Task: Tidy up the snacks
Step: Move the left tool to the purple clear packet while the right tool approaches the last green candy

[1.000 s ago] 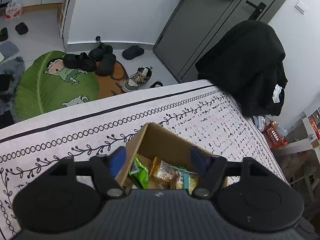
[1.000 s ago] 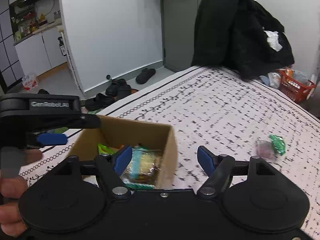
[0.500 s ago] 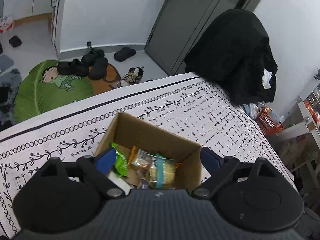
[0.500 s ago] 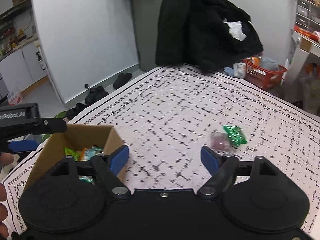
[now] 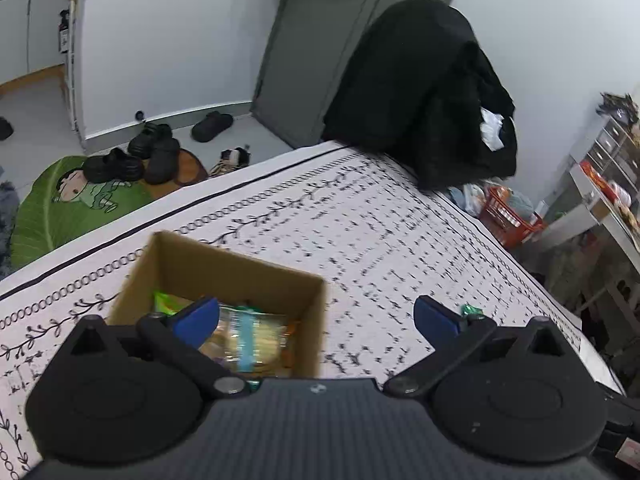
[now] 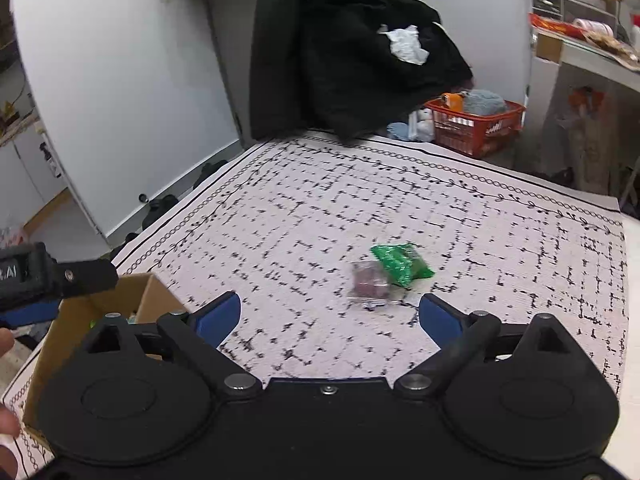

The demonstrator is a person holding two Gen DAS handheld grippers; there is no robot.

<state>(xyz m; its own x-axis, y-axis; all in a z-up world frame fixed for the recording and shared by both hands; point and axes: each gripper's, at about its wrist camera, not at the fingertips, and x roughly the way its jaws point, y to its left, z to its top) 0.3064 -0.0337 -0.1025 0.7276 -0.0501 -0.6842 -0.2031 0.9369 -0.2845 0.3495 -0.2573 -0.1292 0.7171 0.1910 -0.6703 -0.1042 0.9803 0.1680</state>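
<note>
An open cardboard box [image 5: 240, 264] sits on the patterned tablecloth [image 5: 360, 232] and holds several wrapped snacks [image 5: 248, 328]. My left gripper [image 5: 316, 316] is open and empty, hovering over the box's right wall. In the right wrist view the box [image 6: 148, 292] is at the lower left. A green snack packet [image 6: 402, 264] and a clear packet with a dark snack [image 6: 370, 286] lie on the cloth just ahead. My right gripper [image 6: 330, 316] is open and empty, short of them. The left gripper's body [image 6: 48, 276] shows at the left edge.
A black coat [image 6: 340, 48] hangs at the table's far side. A red basket [image 6: 476, 124] stands on the floor beyond. Shelves with clutter [image 6: 580, 32] are at the right. Shoes and a green mat [image 5: 80, 200] lie on the floor left of the table.
Both grippers have swung right. The right gripper left the box and now faces the two loose packets. The left gripper's jaws have opened wider and shifted toward the box's right wall.
</note>
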